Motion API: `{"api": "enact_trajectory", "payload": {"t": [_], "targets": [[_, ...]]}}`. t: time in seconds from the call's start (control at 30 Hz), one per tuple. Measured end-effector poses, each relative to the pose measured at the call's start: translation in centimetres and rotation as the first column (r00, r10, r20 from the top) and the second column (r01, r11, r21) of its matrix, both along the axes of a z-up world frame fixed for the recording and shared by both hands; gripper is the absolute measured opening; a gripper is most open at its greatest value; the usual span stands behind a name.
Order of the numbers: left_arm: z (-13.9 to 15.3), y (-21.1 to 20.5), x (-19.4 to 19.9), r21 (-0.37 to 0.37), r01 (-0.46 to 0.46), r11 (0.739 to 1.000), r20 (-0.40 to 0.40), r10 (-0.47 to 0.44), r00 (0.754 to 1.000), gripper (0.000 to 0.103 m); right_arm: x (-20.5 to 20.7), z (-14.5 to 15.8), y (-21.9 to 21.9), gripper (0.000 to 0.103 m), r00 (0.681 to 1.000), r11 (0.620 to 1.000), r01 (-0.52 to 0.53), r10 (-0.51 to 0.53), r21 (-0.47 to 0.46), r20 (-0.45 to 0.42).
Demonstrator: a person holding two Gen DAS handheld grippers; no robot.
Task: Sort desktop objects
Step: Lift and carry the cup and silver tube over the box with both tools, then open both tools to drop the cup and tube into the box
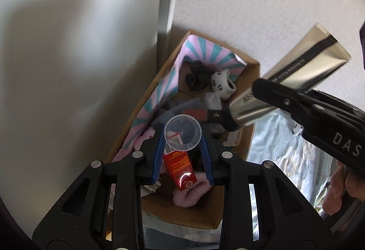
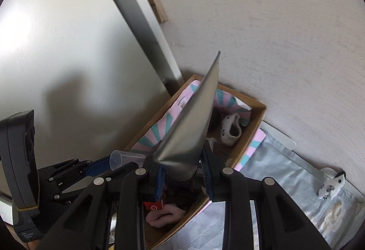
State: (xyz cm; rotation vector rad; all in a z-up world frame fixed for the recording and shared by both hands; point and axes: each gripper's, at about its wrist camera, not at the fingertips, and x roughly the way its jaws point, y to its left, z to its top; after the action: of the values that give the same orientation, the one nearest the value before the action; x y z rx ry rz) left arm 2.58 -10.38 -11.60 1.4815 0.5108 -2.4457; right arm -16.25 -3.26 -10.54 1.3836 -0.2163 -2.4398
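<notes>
My left gripper (image 1: 182,135) is shut on a small clear plastic cup (image 1: 182,132), pinched at its rim between the blue pads. It hangs over an open cardboard box (image 1: 254,74). In the box lie a pink and teal cloth (image 1: 200,51), a spotted white sock (image 1: 222,84), a red carton (image 1: 180,169) and a pink fluffy item (image 1: 189,195). My right gripper (image 1: 262,92) comes in from the right, shut on a silver tube (image 1: 303,62). The right wrist view shows that tube (image 2: 194,126) standing up between the right gripper's (image 2: 182,165) pads above the box (image 2: 257,117). To its left is the left gripper (image 2: 107,164) with the cup (image 2: 124,159).
A white panel (image 1: 79,67) rises left of the box. Pale wood-grain floor (image 2: 273,33) lies behind it. A light blue floral sheet (image 1: 285,158) spreads to the right, with another spotted sock (image 2: 330,186) on it. A person's hand (image 1: 342,193) holds the right gripper's handle.
</notes>
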Motion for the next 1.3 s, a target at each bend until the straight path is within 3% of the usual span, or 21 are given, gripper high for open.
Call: {"api": "enact_trajectory", "payload": {"t": [0.3, 0.67, 0.7, 0.73, 0.77, 0.8, 0.83, 0.87, 1.0, 1.3], "targets": [[-0.7, 0.5, -0.1, -0.004, -0.004, 1.0, 0.018, 0.004, 1.0, 0.027, -1.2, -1.6, -1.5, 0.026, 0.994, 0.996, -0.09, 0.091, -0.008, 0.066], [-1.1, 0.9, -0.4, 0.016, 0.001, 1.0, 0.046, -0.001, 0.999, 0.028, -1.8, -3.5, -1.5, 0.028, 0.982, 0.993, -0.115, 0.116, -0.018, 0.147], [-1.2, 0.9, -0.4, 0.037, 0.014, 0.999, 0.057, -0.016, 0.998, 0.034, -1.8, -3.4, -1.5, 0.029, 0.981, 0.994, -0.111, 0.112, -0.012, 0.161], [-1.4, 1.0, -0.5, 0.054, 0.019, 0.998, 0.068, -0.023, 0.997, 0.044, -2.0, -3.4, -1.5, 0.036, 0.98, 0.994, -0.108, 0.109, -0.011, 0.168], [-1.6, 1.0, -0.5, 0.067, 0.02, 0.998, 0.083, -0.026, 0.996, 0.082, -2.3, -3.4, -1.6, 0.046, 0.981, 0.995, -0.102, 0.103, -0.012, 0.163], [-1.7, 1.1, -0.5, 0.065, 0.019, 0.998, 0.086, -0.025, 0.996, 0.1, -2.3, -3.2, -1.6, 0.073, 0.983, 0.995, -0.098, 0.099, -0.011, 0.153], [-1.5, 1.2, -0.3, 0.045, 0.016, 0.999, 0.071, -0.019, 0.997, 0.103, -2.4, -2.9, -1.7, 0.096, 0.986, 0.996, -0.091, 0.091, -0.002, 0.136], [-1.4, 1.3, -0.2, 0.031, 0.019, 0.999, 0.063, -0.021, 0.998, 0.103, -2.4, -2.5, -1.7, 0.099, 0.99, 0.997, -0.081, 0.079, 0.013, 0.118], [-1.5, 1.9, -0.3, 0.0, 0.049, 0.999, 0.072, -0.049, 0.996, 0.103, -2.3, -1.3, -1.2, 0.099, 0.996, 0.999, -0.053, 0.053, 0.007, 0.065], [-2.2, 3.0, -0.5, 0.011, 0.089, 0.996, 0.064, -0.09, 0.994, 0.103, -0.9, -1.9, -0.3, 0.099, 0.998, 0.999, -0.016, 0.013, 0.039, 0.062]]}}
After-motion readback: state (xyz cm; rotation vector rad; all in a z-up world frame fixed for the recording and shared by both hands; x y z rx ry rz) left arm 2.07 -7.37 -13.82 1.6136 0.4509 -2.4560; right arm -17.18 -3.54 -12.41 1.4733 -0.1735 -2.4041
